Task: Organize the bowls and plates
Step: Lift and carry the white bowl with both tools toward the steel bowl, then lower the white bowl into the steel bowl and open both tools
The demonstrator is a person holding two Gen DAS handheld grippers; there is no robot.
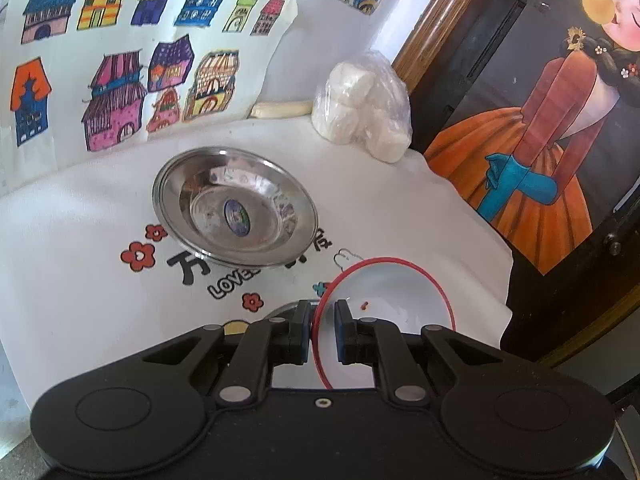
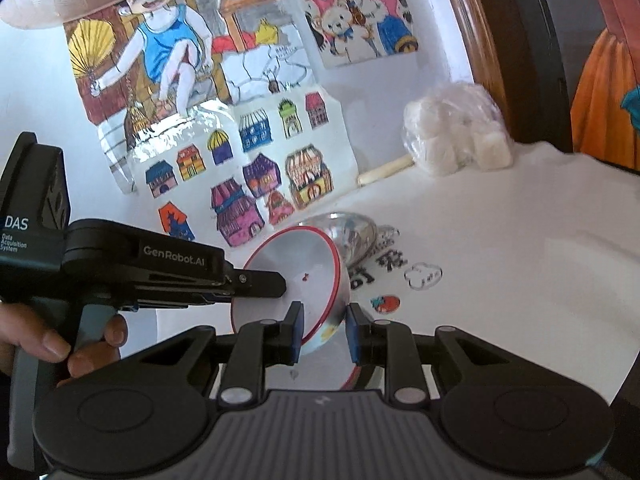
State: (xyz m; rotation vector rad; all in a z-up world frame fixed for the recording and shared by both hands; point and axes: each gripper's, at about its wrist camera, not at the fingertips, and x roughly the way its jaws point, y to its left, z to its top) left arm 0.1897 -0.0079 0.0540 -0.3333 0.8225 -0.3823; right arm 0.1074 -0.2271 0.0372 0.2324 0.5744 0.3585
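Note:
My left gripper [image 1: 323,308] is shut on the rim of a white bowl with a red rim [image 1: 392,300], held tilted just above the tablecloth. In the right wrist view that bowl [image 2: 296,264] hangs from the left gripper [image 2: 280,284], which enters from the left. Its lower edge sits between the fingers of my right gripper [image 2: 324,316]. The right jaws stand narrowly apart over a second red-rimmed white bowl [image 2: 312,374], mostly hidden beneath the fingers. A steel plate [image 1: 236,204] rests on the cloth beyond; from the right it [image 2: 352,232] shows behind the tilted bowl.
The table wears a white printed cloth [image 1: 400,208] that drops off at the right. A plastic bag of white blocks [image 1: 360,108] sits at the back beside a pale stick [image 1: 280,110]. Drawings [image 1: 120,60] cover the wall; a dark painting [image 1: 540,140] stands right. A hand [image 2: 60,344] grips the left tool.

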